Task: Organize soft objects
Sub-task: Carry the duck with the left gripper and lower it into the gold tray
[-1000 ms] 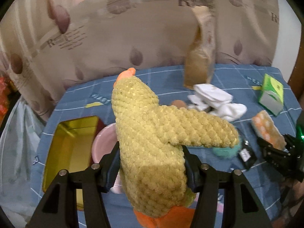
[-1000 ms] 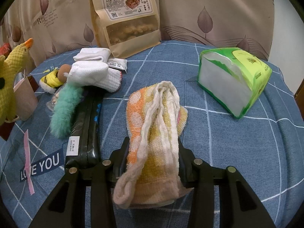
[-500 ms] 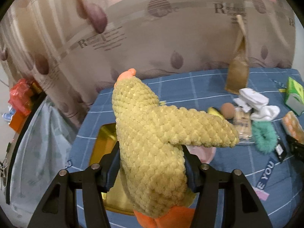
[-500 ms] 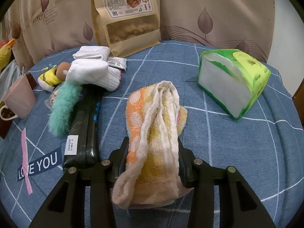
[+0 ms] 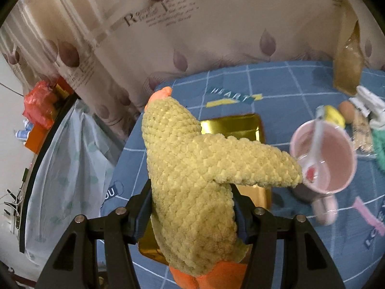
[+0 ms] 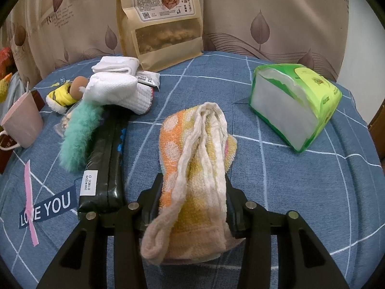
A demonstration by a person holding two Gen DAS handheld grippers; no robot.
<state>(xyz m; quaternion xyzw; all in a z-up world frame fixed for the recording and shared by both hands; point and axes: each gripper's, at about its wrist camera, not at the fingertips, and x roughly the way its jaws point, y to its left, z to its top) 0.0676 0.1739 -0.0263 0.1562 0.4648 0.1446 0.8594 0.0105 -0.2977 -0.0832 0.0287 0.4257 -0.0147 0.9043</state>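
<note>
The yellow plush duck [image 5: 192, 187] is clamped between the jaws of the left gripper [image 5: 192, 213], held in the air above the gold tin tray [image 5: 237, 126] near the surface's left edge. Its wing reaches out to the rim of the pink mug [image 5: 332, 154], which holds a white spoon [image 5: 317, 134]. The risk, as I judge it, is that wing: a sideways swing could catch the mug or flick the spoon, and the mug looks easy to tip. The duck is also bigger than the tray's visible opening, so it may perch on the rim and roll off towards the surface's edge when let go.

The right gripper [image 6: 192, 202] is closed on the orange and yellow towel [image 6: 195, 168], whose far end lies on the blue cloth [image 6: 288, 168] at mid-surface. Lifted from one end, the towel would probably unfold and drag, perhaps against the black pouch [image 6: 103, 166] just beside it.

Readable writing: "HEART" and "LOVE YOU" on the cloth; "20240220" and what looks like "B19EE D" on the pouch's label. The brown snack bag [image 6: 166, 19] at the back edge reads "陈昌银" and "千层麻花". The green tissue pack [image 6: 296, 110] bears print too small to read.
</note>
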